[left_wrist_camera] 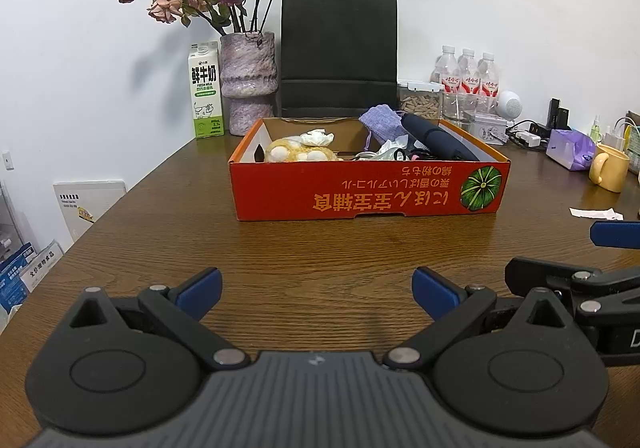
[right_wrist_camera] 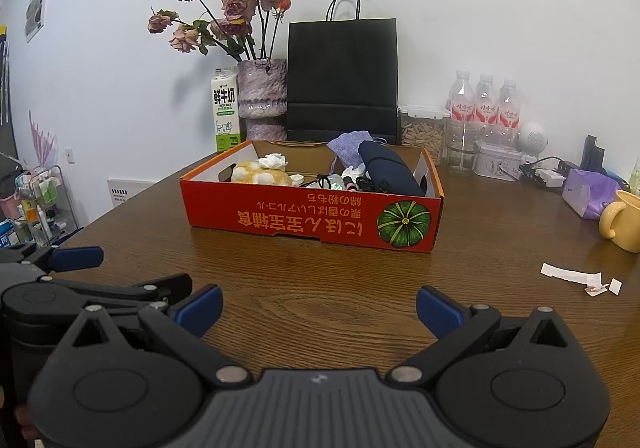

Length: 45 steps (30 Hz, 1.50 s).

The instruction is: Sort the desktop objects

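Left wrist view shows your left gripper (left_wrist_camera: 317, 290) low over the bare wooden tabletop (left_wrist_camera: 160, 232), its blue-tipped fingers (left_wrist_camera: 200, 290) spread wide with nothing between them. Your right gripper (right_wrist_camera: 319, 308) sits just beside it, fingers likewise apart and empty.

Ahead of both, near the middle of the tabletop, stands the orange cardboard box (left_wrist_camera: 360, 188) with a green pumpkin printed on its near wall. Inside it you can see a yellow plush toy (left_wrist_camera: 296, 152) with crumpled white paper on top toward the left, a lilac knitted pouch (left_wrist_camera: 382, 122) leaning on the back right, a dark folded umbrella (left_wrist_camera: 436, 138) lying along the right side, and a tangle of small items between them that is too cluttered to tell apart.

Behind the box stand a milk carton (left_wrist_camera: 206, 92), a purple vase of dried roses (left_wrist_camera: 248, 84) and a black paper bag (left_wrist_camera: 339, 56). To the right are three water bottles (left_wrist_camera: 466, 72), a purple tissue pack (left_wrist_camera: 570, 148) and a yellow mug (left_wrist_camera: 610, 168). Torn white paper scraps (right_wrist_camera: 580, 278) lie loose on the tabletop, well apart from the box, to your right gripper's front right.
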Tool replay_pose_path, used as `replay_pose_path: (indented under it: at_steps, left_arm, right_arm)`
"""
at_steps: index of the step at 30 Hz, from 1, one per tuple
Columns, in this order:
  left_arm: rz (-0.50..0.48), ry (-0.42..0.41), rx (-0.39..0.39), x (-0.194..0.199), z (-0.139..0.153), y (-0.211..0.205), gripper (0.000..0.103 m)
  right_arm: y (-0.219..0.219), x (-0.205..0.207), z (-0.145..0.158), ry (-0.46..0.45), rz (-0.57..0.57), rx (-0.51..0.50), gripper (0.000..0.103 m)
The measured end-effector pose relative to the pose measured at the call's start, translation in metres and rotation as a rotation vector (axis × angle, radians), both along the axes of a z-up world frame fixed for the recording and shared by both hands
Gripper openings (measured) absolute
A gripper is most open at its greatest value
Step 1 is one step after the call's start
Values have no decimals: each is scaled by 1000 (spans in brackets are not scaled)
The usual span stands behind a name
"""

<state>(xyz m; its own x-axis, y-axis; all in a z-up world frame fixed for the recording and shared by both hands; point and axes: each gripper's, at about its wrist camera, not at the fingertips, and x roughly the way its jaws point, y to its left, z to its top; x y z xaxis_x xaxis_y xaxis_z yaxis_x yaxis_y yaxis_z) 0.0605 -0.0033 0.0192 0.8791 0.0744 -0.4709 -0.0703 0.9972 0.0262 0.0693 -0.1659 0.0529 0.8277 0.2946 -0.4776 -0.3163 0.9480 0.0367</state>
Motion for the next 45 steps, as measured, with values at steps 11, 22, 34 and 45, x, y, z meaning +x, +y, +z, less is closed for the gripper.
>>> replay_pose_path:
  at_steps: [11, 22, 34, 45]
  left_arm:
    - [0, 0, 1, 0, 0, 0, 103]
    - [0, 0, 0, -1, 1, 0, 103]
    - [0, 1, 1, -1, 1, 0, 103]
    - [4, 10, 4, -1, -1, 0, 103]
  right_arm:
    - [-1, -1, 0, -2, 0, 0, 103]
    - [-1, -1, 1, -3, 0, -1, 103]
    - [-2, -2, 2, -5, -2, -5, 103]
    - [-1, -2, 1, -3, -2, -9, 103]
